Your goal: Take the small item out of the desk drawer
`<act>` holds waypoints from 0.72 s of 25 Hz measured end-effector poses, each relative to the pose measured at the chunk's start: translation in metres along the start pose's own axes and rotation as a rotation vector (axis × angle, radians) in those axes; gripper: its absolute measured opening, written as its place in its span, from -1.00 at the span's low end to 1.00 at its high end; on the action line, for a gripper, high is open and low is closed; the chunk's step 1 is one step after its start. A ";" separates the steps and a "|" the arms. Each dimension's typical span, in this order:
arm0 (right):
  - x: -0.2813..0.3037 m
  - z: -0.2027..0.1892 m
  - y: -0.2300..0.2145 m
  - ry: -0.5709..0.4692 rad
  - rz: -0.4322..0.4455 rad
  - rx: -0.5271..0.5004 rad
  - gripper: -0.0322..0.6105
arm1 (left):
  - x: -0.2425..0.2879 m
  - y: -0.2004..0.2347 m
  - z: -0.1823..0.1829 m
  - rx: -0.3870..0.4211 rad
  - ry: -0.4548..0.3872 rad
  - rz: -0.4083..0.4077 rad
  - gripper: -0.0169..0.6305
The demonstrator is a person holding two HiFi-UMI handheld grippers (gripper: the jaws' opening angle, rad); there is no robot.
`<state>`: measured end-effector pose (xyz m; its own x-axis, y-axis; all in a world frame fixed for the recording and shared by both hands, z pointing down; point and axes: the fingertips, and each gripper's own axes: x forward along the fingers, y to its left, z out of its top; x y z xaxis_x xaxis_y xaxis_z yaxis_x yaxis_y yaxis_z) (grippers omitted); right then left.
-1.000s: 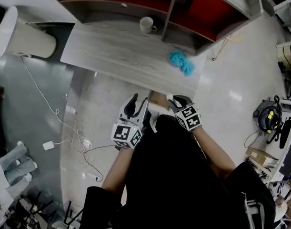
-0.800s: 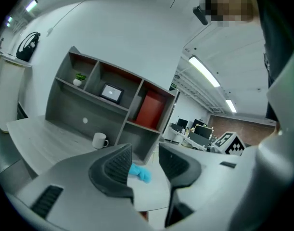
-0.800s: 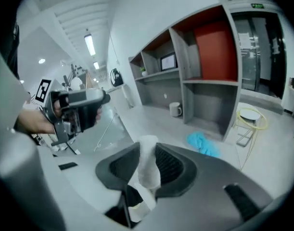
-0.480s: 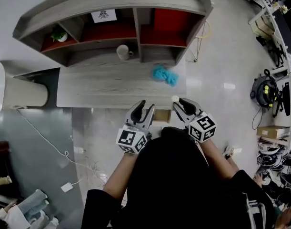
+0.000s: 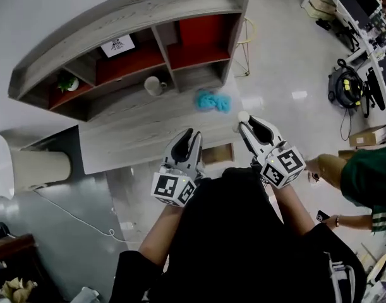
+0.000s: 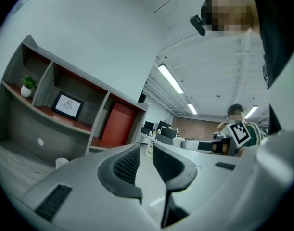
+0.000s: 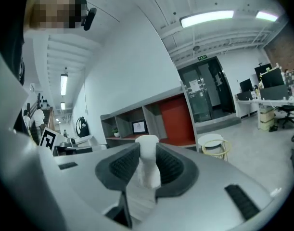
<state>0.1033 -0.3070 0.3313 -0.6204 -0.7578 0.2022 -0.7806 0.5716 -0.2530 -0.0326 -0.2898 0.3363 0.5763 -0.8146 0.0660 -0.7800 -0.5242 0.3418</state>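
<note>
The right gripper pinches the small white item between its pads, up by the desk's front right corner, just past the open drawer. The left gripper has just been closing its jaws to a slim gap, with nothing between them.

The desk is pale grey with a wood grain. The shelf has the same grey frame, with red back panels. The cup is white, the cloth turquoise and the item white. The drawer shows tan inside. The floor is glossy pale grey.
</note>
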 end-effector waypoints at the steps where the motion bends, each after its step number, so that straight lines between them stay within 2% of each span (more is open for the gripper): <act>1: -0.004 0.004 0.002 -0.012 -0.015 -0.008 -0.57 | -0.001 0.000 0.004 0.000 -0.005 -0.002 -0.71; 7: -0.024 0.015 0.014 -0.084 -0.097 -0.026 -0.57 | -0.007 0.004 0.016 0.030 -0.004 -0.022 -0.87; 18: -0.053 0.031 0.003 -0.144 -0.196 -0.064 -0.57 | -0.002 -0.008 0.025 0.062 -0.007 -0.029 -0.88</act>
<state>0.1360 -0.2753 0.2903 -0.4432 -0.8905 0.1031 -0.8909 0.4247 -0.1612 -0.0336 -0.2903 0.3098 0.5972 -0.8005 0.0503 -0.7768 -0.5616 0.2849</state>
